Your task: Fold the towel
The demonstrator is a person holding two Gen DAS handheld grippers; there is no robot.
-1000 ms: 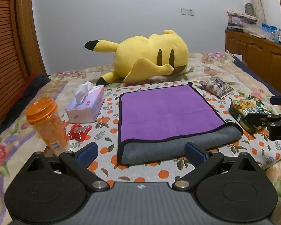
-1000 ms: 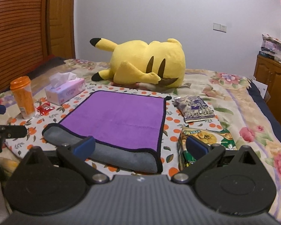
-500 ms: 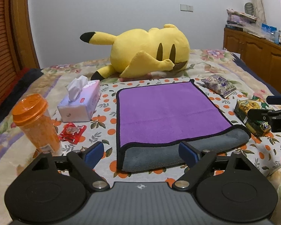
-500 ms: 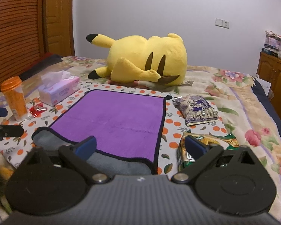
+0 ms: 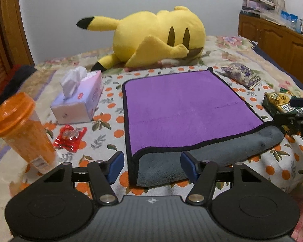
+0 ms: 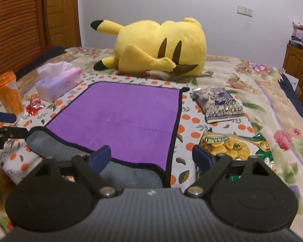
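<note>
Two layers of the towel (image 5: 183,109) already lie one over the other on the orange-dotted cloth (image 5: 111,104) at the middle of the bed: a purple face bound in black on top, and a grey underlayer showing along the near edge as a rounded, padded roll. The pile looks thick and plush, so the towel is judged soft, limp and light; it will drape and sag rather than hold a shape, and its fleece should give the pads good friction. The left gripper (image 5: 151,166) hovers before the near-left corner with its blue fingers spread wide and nothing between them; the right gripper (image 6: 151,158) hovers before the near-right corner, likewise parted and empty. The sensible holds are those two near corners, taken at the black binding (image 6: 172,129) where both layers can be pinched together, since a grip on the purple layer alone would probably peel it off the grey one. Lifting both corners evenly should keep the fold line straight. Neighbours to clear: the tissue box (image 5: 78,102), orange bottle (image 5: 22,131) and red wrapper (image 5: 70,138) on the left, the snack bags (image 6: 232,145) on the right, the yellow plush toy (image 5: 157,38) beyond.
</note>
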